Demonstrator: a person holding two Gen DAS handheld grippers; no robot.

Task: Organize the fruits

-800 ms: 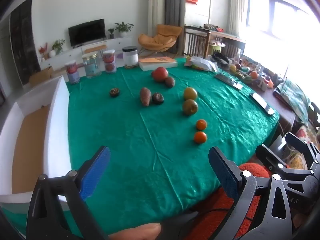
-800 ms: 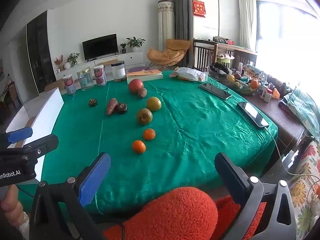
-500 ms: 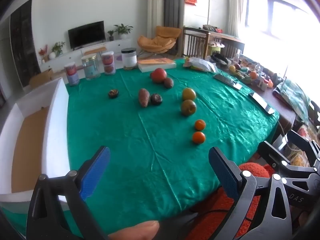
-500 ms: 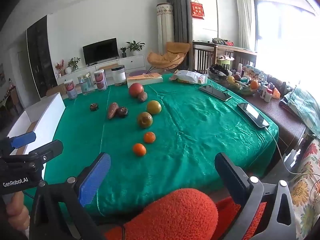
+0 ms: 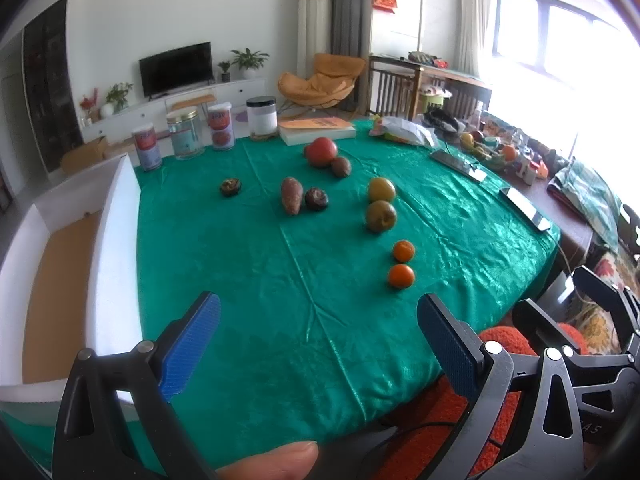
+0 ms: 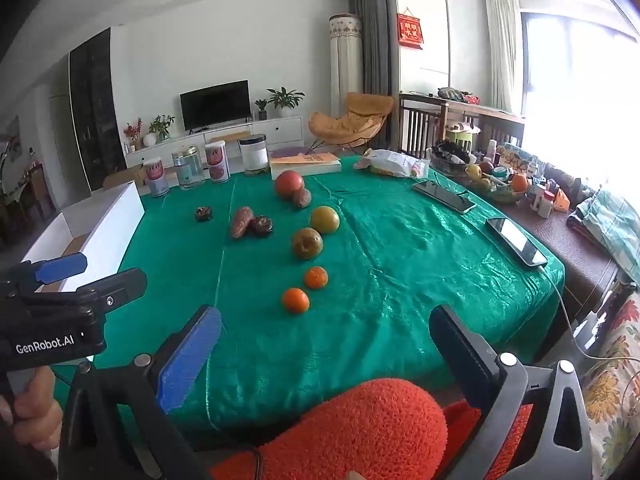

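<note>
Left wrist view: both grippers, left [image 5: 318, 332] and right [image 6: 324, 350], hover with fingers wide, empty; next, reach the nearest orange [image 6: 295, 300] on the counter [image 6: 400, 264].

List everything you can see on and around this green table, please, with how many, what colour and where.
Tablecloth: one, green, covering the table.
Oranges: two, orange, nearest the front edge.
Round fruits: two, yellow-brown, behind the oranges.
Big red fruit: one, far middle, a small brown fruit touching it.
Long brown fruit: one, middle, beside a dark fruit.
Small dark fruit: one, alone, further left.
Jars: four, far left edge.
Book: one, orange cover, far edge.
Box: one, white, left of the table.
Phones: two, dark, right side.
Left gripper: blue pads, jaws open, empty.
Right gripper: blue pads, jaws open, empty.
</note>
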